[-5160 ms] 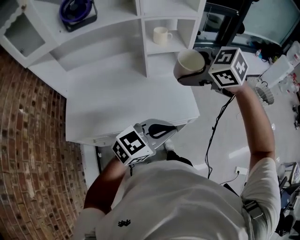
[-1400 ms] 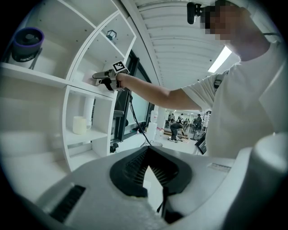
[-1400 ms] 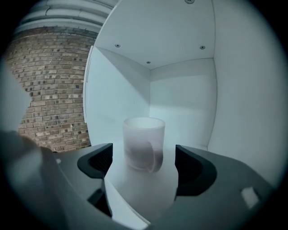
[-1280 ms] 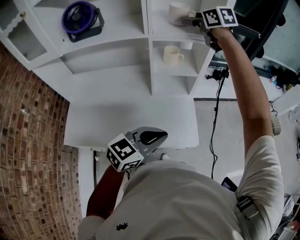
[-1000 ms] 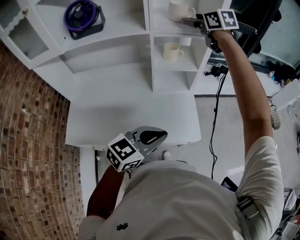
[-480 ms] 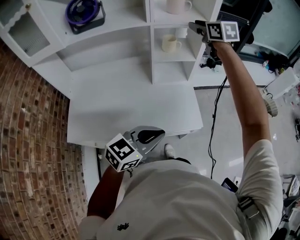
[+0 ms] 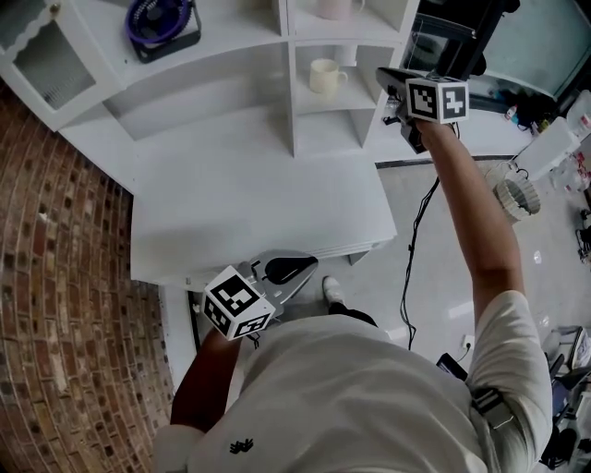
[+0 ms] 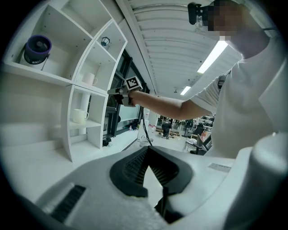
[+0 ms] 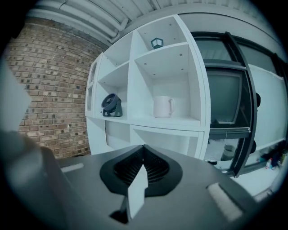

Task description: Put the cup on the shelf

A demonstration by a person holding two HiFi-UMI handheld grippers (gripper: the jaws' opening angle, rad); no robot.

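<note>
White-painted shelf unit [image 7: 288, 111]: landmark for everything below. Holds two cups now, against one a few seconds back.

Desk surface [image 7: 249, 203]: juts forward from shelf's foot. Bare, unchanged.

Right arm [image 7: 466, 212]: stretched toward shelf's right flank, but drawn back and lower than a second ago, when reaching into upper right compartment.

Right gripper [image 7: 392, 85]: out in front of shelf's right flank, clear of every compartment. Fingers pressed together, nothing between them. Stood spread wide beside the cup a second ago, so let go first, then closed empty while backing off.

Left gripper [image 7: 282, 270]: well below shelf, at desk's front edge, same spot throughout. Tips together, nothing pinched.

Purple fan [image 7: 162, 20]: upper left compartment, unmoved.

Cup [image 9: 163, 107]: upright in upper right compartment, level with fan, handle toward shelf's right flank, touched by no tool. Hung in right gripper out in front of shelf seconds ago.

Second cup [image 7: 323, 76]: compartment directly beneath, undisturbed.

Reading: looks like placement done, with cup left standing unaided and carrying tool withdrawn and shut. Probably nothing left but bringing right arm home. No tilt visible.
</note>
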